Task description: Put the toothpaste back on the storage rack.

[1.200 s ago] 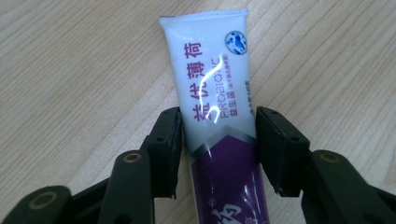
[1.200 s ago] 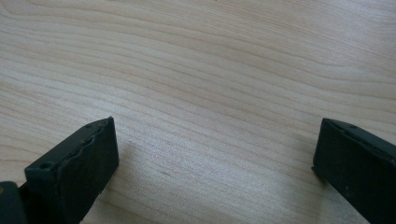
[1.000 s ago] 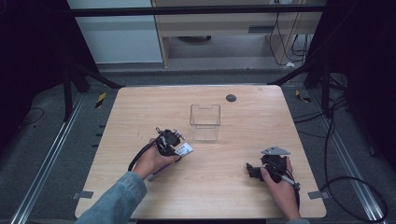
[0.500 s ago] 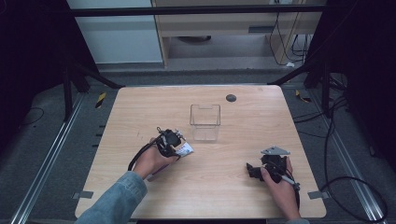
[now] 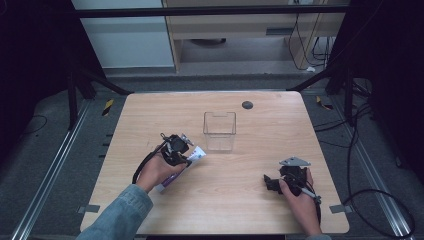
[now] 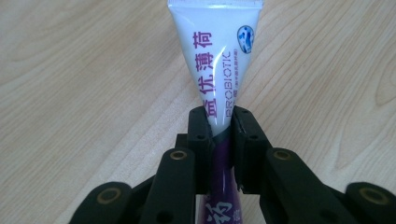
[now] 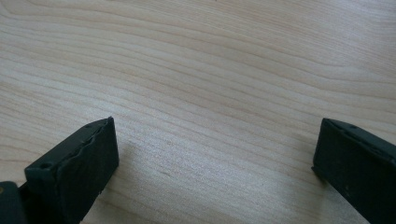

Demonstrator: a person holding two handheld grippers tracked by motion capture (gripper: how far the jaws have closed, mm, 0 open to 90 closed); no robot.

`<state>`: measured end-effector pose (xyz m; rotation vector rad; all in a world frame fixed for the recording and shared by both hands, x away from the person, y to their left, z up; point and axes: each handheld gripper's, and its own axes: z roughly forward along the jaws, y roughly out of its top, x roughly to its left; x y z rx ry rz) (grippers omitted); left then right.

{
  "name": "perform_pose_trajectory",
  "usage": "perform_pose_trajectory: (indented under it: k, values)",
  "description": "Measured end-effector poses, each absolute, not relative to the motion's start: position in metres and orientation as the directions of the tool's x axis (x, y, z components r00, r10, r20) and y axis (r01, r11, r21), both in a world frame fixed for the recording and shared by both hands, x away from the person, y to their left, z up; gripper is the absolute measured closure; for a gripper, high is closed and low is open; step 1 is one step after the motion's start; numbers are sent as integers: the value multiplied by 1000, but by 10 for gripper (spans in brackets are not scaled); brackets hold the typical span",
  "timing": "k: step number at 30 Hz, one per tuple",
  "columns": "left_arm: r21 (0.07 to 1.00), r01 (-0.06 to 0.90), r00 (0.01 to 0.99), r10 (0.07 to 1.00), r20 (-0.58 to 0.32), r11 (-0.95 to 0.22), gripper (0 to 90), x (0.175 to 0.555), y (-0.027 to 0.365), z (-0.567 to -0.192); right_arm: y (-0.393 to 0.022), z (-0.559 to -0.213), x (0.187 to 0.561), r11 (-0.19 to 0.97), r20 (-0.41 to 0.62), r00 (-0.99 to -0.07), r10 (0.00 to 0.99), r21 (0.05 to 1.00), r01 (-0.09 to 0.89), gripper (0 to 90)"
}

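At a pale wooden table [image 5: 150,115], we see the left gripper [image 6: 219,122] pinched on a soft white-and-purple plastic tube [image 6: 215,56] printed with Chinese characters and the word "PROBIOTIC". Its jaws have just been closing and now press the tube from both sides near its middle, the flat crimped end pointing away from the hand. From the high view, the tube [image 5: 196,154] lies low over the table, left of centre, just beside a clear, square, open-topped plastic container [image 5: 219,131] that stands upright in the middle with nothing visible inside.

The right gripper [image 7: 212,154] waits well apart at the near right, held by a hand [image 5: 300,197]; its jaws stand wide with bare wood between them.

We judge the job barely begun: the grasp is made, but the tube has not been lifted clear or carried anywhere. If the container is its goal, the lift, the short move across and the release are all left to do.

By our count: one tube, one clear container, two grippers, and one small dark round disc [image 5: 247,105] lying alone near the far edge.
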<state>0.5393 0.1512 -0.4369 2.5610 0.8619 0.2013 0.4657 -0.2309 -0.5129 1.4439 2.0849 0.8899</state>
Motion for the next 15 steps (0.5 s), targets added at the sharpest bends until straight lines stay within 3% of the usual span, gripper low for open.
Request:
perform_pose_trajectory:
  k: [15]
  values:
    - [500,540,778,628,9,-677,793,545,165,-417,-231,-513,466,244,-3,-352,936,723,646,3]
